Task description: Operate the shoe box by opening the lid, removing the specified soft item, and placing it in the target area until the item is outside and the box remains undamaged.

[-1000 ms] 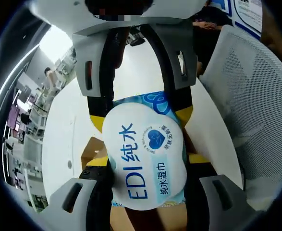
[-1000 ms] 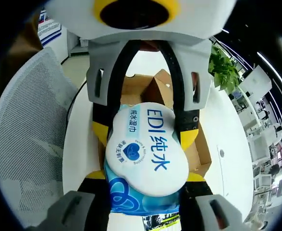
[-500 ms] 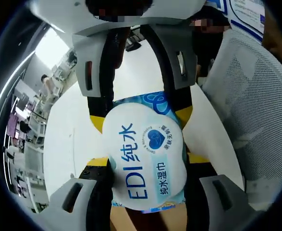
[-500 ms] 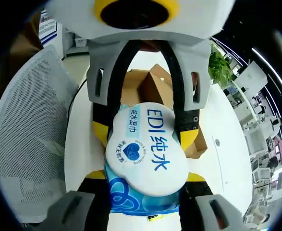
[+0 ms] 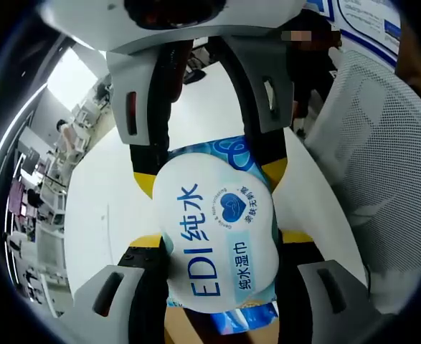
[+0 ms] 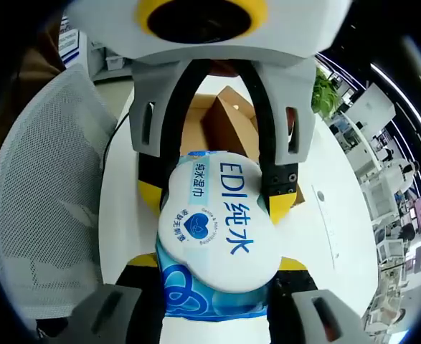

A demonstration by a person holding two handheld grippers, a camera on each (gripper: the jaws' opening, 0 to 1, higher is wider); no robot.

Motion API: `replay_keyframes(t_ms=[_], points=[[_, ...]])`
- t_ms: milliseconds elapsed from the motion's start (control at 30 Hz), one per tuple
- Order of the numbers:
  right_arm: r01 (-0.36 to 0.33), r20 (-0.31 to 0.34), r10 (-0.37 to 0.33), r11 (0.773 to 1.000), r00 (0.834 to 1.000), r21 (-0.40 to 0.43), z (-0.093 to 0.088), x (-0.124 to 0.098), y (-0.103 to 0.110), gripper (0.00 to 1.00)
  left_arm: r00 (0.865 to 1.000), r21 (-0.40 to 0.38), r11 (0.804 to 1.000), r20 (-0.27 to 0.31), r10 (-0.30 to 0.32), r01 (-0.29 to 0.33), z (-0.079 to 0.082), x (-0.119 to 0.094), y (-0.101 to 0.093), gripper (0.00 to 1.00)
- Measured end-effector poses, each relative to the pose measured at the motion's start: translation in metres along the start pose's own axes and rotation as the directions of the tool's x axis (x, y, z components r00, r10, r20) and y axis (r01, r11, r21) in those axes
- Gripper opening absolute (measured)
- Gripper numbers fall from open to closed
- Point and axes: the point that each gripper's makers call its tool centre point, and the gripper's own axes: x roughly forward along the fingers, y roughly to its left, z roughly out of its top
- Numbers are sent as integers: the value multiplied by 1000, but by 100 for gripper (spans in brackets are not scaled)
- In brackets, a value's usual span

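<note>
Since a second ago the shoe box [image 6: 221, 125] is showing less in the right gripper view, and in the left gripper view it has slid out of sight behind the wipes pack [image 5: 217, 236]. Both tools, the left tool [image 5: 214, 240] and the right tool [image 6: 214, 240], are clamping the wipes pack from opposite ends above the white surface [image 5: 117, 208], beside the mesh chair [image 6: 41, 208]. Its white lid is reading "EDI 纯水" and "纯水湿巾".
</note>
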Motion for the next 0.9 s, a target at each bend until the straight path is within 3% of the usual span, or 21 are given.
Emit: replay_keyframes(t_ms=[433,900], points=[[-9,-26,9,1000,1000,-12,-25,-6,-14,54,1000,-5,1000,22,7,-7,16,18,14,59],[-43,-47,41,998,998,-37,-38,1,-34,54,999,-46,999,26,20,-19,14,34,34,59]])
